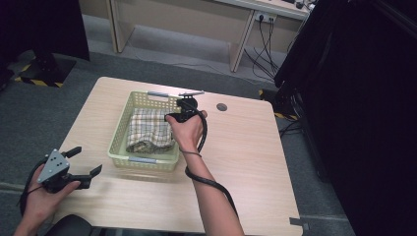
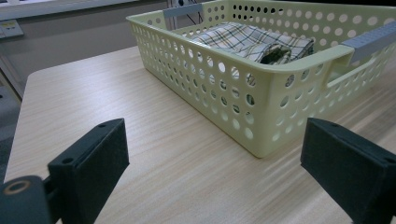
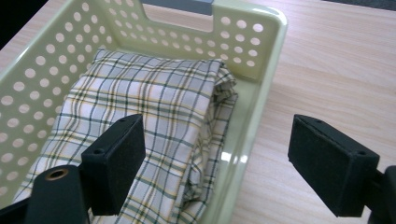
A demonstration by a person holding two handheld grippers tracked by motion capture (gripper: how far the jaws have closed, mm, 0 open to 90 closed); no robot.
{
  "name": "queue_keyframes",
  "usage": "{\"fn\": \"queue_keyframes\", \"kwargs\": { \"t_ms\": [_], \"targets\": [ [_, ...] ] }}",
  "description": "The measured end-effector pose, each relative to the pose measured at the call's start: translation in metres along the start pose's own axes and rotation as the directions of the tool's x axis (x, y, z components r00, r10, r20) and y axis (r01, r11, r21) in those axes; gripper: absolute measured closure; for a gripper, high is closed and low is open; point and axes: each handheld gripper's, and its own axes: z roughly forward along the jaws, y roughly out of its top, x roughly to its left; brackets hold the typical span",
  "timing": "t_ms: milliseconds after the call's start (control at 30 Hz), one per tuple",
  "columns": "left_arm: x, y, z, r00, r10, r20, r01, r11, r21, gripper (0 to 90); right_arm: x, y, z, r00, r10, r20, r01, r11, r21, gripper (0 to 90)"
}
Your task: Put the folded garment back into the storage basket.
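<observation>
Basket (image 1: pixel 120 129) sits on the far-left part of the wooden table (image 1: pixel 246 162), pale green and full of round holes, with a grey handle strip at each short end. Folded plaid cloth (image 1: pixel 147 130) lies flat inside it, filling most of the floor. Over to the right gripper (image 1: pixel 185 109): it hangs above the basket's right rim, toward the far right corner, with the cloth at about 8 o'clock from it in the high view. Its jaws stand wide apart with nothing between them. From the right gripper view, the near jaw at 7 o'clock sits over the plaid cloth (image 3: pixel 154 126) while the other jaw at 4 o'clock sits over bare table (image 3: pixel 327 70), and the basket (image 3: pixel 254 79) wall runs up between the two. The cloth's folded edge bunches against that wall. Down at the near left corner, the left gripper (image 1: pixel 86 162) is held just off the table edge, well apart from the basket, which lies at about 1 o'clock from it. Its jaws are also spread wide and hold nothing. In the left gripper view the basket (image 2: pixel 261 107) fills the upper right, its corner toward the camera, with the cloth (image 2: pixel 252 39) visible over the rim and light wood between jaws and basket.
</observation>
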Motion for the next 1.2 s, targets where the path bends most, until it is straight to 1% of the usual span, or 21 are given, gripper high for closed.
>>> {"fn": "queue_keyframes", "kwargs": {
  "t_ms": [267,533,733,1033,1200],
  "targets": [
    [0.000,0.000,0.000,1.0000,-0.003,0.000,0.003,1.0000,0.000,6.9,-0.011,-0.006,-0.009,1.0000,0.000,0.001,0.000,0.9999,-0.015,19.5],
    [0.000,0.000,0.000,1.0000,-0.002,0.002,0.002,1.0000,-0.002,6.6,-0.015,-0.014,-0.012,1.0000,-0.008,-0.001,0.008,0.9998,-0.016,19.4],
    [0.000,0.000,0.000,1.0000,-0.001,0.001,0.001,1.0000,-0.001,6.6,-0.020,-0.018,-0.017,0.9999,-0.007,-0.008,0.007,0.9994,-0.033,19.3],
    [0.000,0.000,0.000,1.0000,-0.003,0.001,0.003,1.0000,0.000,6.6,-0.035,-0.026,-0.023,0.9999,0.010,0.000,-0.010,0.9986,-0.052,18.9],
    [0.000,0.000,0.000,1.0000,-0.008,0.002,0.008,1.0000,-0.002,6.5,-0.040,-0.031,-0.025,0.9999,0.015,0.000,-0.015,0.9986,-0.051,18.9]
  ]
}}
